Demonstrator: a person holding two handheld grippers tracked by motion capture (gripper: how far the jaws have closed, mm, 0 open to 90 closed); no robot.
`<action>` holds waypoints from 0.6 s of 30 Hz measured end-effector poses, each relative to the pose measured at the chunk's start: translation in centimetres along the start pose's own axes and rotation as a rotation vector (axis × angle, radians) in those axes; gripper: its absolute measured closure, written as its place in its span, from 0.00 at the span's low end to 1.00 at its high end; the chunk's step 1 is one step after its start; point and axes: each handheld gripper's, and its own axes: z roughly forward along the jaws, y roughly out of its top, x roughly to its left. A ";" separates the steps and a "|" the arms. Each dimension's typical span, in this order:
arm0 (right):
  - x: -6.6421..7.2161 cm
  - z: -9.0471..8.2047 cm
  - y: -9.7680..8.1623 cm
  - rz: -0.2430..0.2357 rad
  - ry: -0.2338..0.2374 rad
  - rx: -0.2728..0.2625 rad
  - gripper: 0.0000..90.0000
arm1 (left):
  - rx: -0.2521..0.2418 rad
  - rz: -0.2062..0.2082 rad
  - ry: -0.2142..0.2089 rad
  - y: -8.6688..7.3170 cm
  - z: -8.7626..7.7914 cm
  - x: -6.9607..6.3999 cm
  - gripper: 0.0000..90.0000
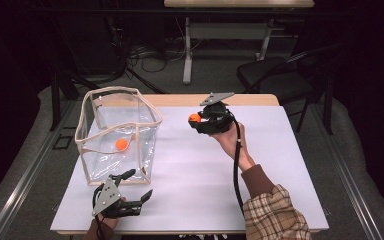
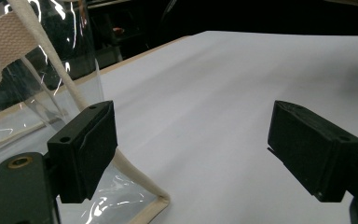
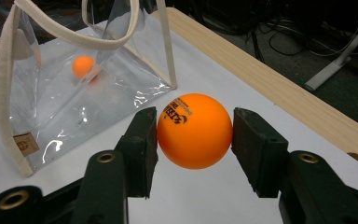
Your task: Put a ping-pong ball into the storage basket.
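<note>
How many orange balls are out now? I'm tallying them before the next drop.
2. One ball is clamped in the right gripper; the other ball lies inside the clear bag.

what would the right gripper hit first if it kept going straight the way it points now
Probably the clear bag. The right gripper, shut on an orange ball, points across bare white table toward the bag's near side, where another ball lies inside. Depth is hard to judge.

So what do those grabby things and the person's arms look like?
Each tool is black, with two blocky jaws and brass-coloured rivets. The left tool has a grey three-cornered plate on top, and so does the right tool. A black cable trails from the right one. The right arm wears a plaid sleeve with a brown cuff.
</note>
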 end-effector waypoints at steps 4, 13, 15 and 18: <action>0.1 0.2 0.2 -0.004 0.006 0.004 0.57 | 0.005 0.004 -0.002 0.0 0.0 0.0 0.17; 0.3 0.2 1.0 -0.013 0.016 -0.010 0.57 | 0.002 0.001 0.000 0.0 0.0 0.0 0.17; 0.4 0.2 1.3 -0.011 0.021 -0.015 0.57 | 0.001 0.002 0.000 0.0 0.0 0.0 0.17; 0.4 0.2 1.6 -0.016 0.025 -0.022 0.57 | 0.006 0.004 -0.002 0.0 0.1 0.0 0.17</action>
